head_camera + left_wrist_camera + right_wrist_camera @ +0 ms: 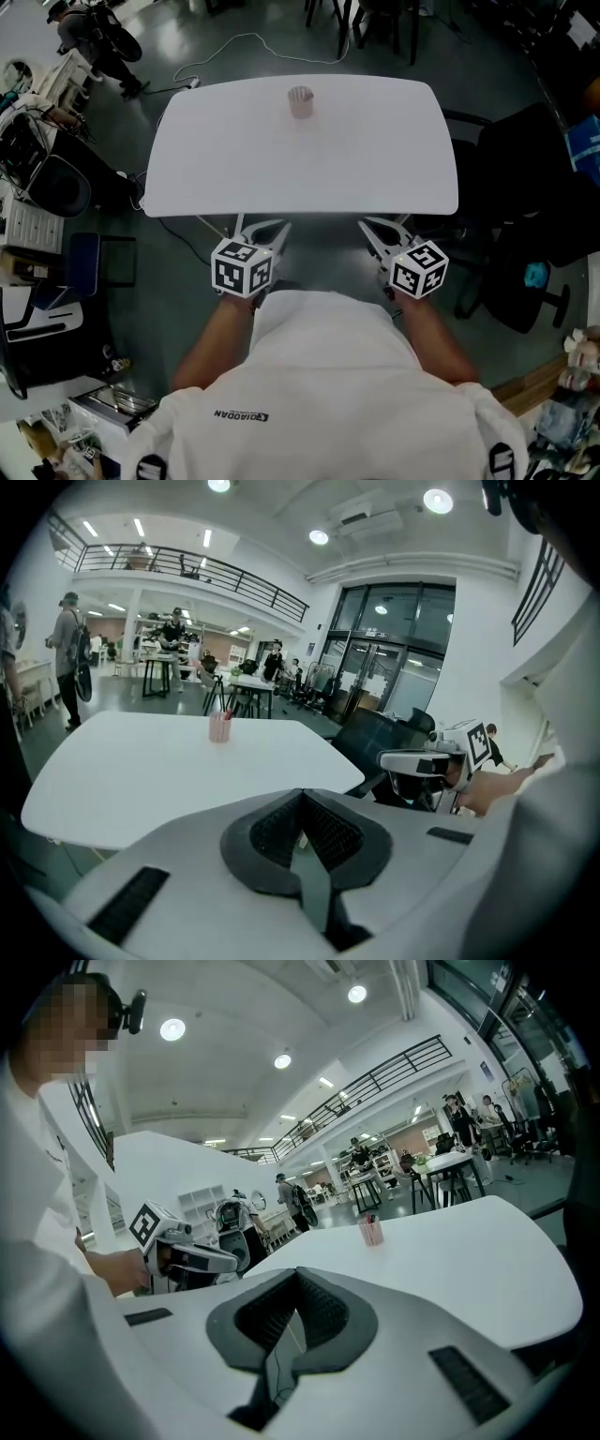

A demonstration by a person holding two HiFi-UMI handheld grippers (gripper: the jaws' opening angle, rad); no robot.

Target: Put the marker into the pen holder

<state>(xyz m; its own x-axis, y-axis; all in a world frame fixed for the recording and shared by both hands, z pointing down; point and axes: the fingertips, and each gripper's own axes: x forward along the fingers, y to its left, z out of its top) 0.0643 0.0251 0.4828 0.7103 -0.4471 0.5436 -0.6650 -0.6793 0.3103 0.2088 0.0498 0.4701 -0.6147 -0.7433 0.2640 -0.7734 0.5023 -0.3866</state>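
Both claws are hanging just off the near edge of the counter, in front of the person's chest, and neither is touching it. The left claw is showing its jaws pressed together with nothing between them. The right claw is doing the same, with its pads meeting and empty.

The holder is standing upright at the far middle of the counter, well apart from both claws. No marker is lying anywhere on the counter. In the left gripper view a small reddish tip is poking above the holder's rim. It may be the marker, though it is too small to be sure.

If that tip is the marker, the task is looking finished and the claws are simply resting at the near side. If it is not, the work is sitting at its very first step: finding the marker, which no view is showing elsewhere. The next move would then call for parting one claw's jaws, reaching for the marker and clamping along its barrel. The claw would then carry it far across the counter, upright over the holder's narrow mouth.
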